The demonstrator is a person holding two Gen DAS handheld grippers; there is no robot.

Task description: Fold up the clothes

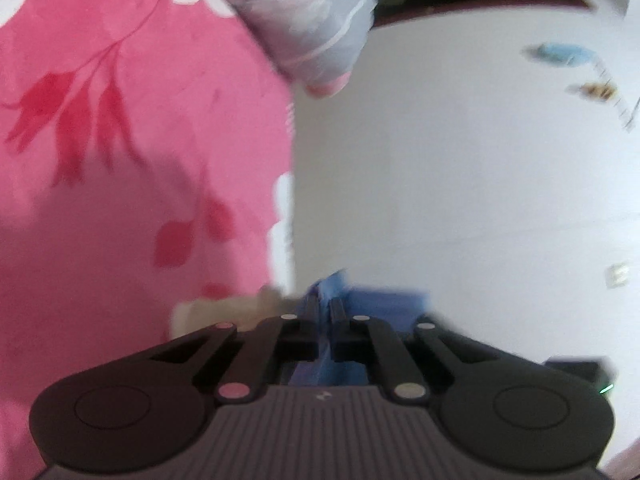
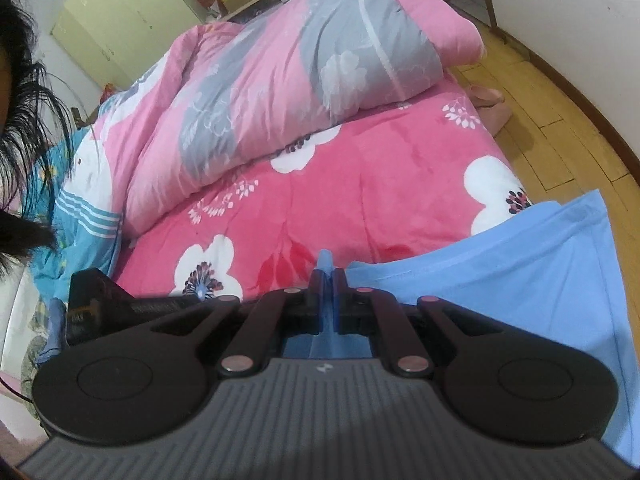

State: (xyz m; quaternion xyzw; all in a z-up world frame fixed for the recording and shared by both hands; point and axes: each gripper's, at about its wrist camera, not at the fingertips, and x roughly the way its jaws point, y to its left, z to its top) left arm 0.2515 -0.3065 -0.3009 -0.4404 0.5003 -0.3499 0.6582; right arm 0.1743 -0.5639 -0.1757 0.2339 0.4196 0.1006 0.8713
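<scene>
A light blue garment (image 2: 520, 264) hangs in front of the pink flowered bed cover (image 2: 380, 184), spreading to the lower right of the right wrist view. My right gripper (image 2: 328, 276) is shut on a bunched edge of it, and a strip of blue cloth pokes up between the fingers. In the blurred left wrist view my left gripper (image 1: 325, 308) is shut on another part of the blue garment (image 1: 376, 304), which shows between and behind the fingers. The pink bed cover (image 1: 120, 160) fills the left of that view.
A rolled pink and grey quilt (image 2: 280, 80) lies across the back of the bed. Wooden floor (image 2: 560, 112) runs along the bed's right side. A yellow cabinet (image 2: 120, 12) stands behind. A person's dark hair (image 2: 20, 120) is at the left edge. A white wall (image 1: 460, 160) fills the left wrist view's right.
</scene>
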